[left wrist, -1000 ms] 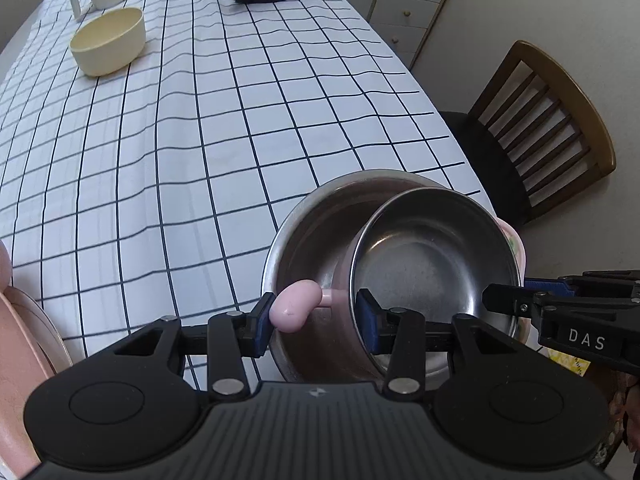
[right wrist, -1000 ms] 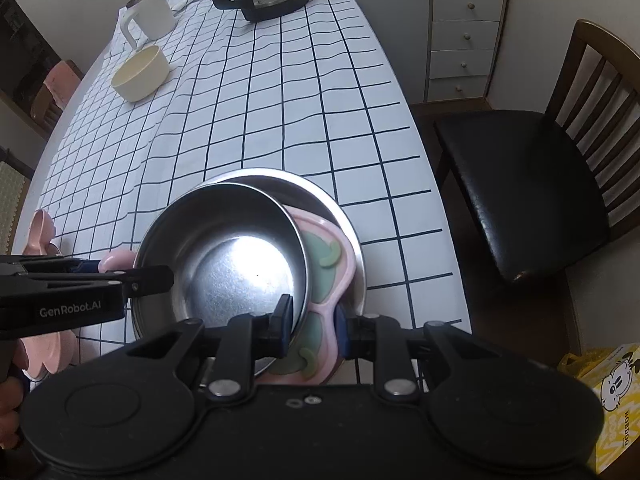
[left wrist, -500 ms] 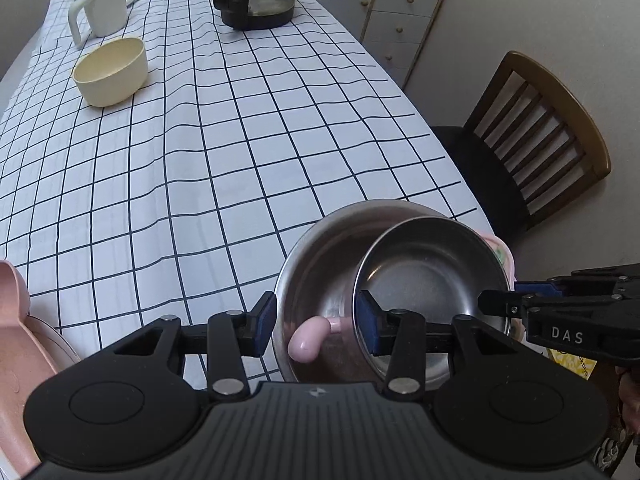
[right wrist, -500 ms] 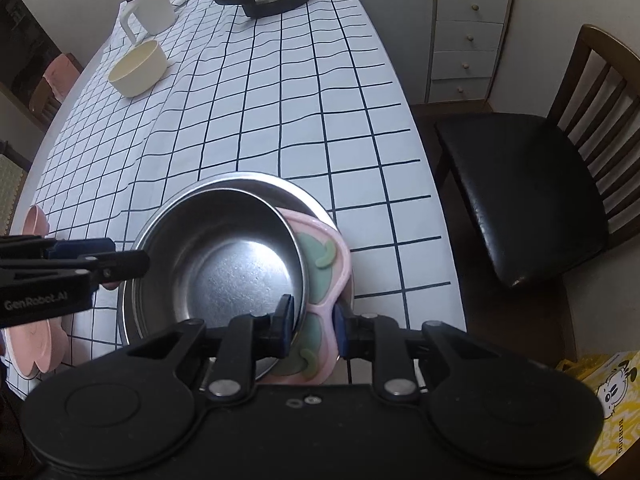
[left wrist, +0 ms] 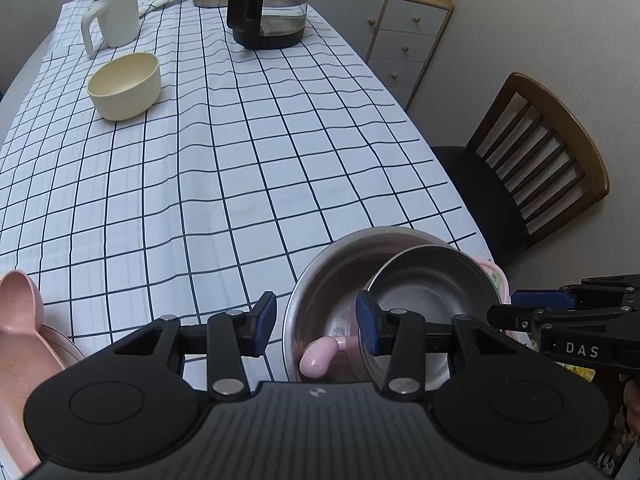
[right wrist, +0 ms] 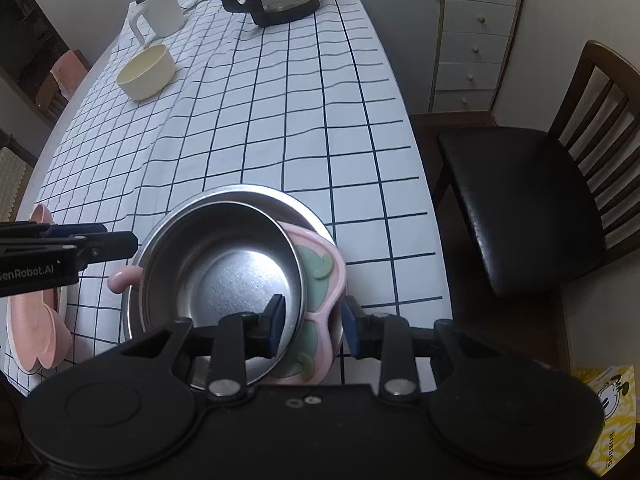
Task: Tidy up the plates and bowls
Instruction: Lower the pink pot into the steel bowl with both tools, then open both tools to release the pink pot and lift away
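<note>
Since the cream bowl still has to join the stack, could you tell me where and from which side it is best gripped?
Grip the cream bowl by its rim, one finger inside and one outside the wall, coming down from above on its near side. It stands upright, looks empty and stands apart from the white mug behind it, so the near rim is unobstructed. The wide body probably would not fit between the fingers.

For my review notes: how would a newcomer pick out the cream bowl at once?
Start from the checked tablecloth and look to its far end, near the white mug and glass coffee carafe. The cream bowl sits alone just before the mug: matte, pale, empty, unlike the stacked steel bowls.
</note>
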Motion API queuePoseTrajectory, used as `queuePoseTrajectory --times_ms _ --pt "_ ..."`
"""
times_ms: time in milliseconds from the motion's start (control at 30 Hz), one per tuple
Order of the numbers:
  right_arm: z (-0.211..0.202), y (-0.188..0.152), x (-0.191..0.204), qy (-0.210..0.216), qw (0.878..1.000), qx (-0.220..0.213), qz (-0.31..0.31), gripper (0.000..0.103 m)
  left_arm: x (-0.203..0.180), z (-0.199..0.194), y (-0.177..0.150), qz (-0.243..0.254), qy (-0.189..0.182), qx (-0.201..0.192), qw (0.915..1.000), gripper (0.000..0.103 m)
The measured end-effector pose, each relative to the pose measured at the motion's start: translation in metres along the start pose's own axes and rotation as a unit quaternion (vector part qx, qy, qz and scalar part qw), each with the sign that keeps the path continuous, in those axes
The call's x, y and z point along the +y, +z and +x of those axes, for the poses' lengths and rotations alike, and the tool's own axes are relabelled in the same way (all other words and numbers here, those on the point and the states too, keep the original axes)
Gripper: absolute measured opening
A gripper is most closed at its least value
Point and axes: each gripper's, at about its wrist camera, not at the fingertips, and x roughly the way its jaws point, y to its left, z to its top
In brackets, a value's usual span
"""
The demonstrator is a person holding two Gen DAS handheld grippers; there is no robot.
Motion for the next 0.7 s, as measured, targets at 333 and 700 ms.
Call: queuePoseTrajectory --times_ms 333,700 --pt "-0.035 0.024 0.018 0.028 0.998 -0.037 -0.036 0.044 0.005 -0.029 0.014 -0.004 0.003 -0.041 0.9991 0.042" --pt "-0.056 0.083 0.054 0.052 0.992 -0.091 -0.064 0.055 0.041 -0.059 0.048 -0.019 0.025 -0.092 0.9953 0.050"
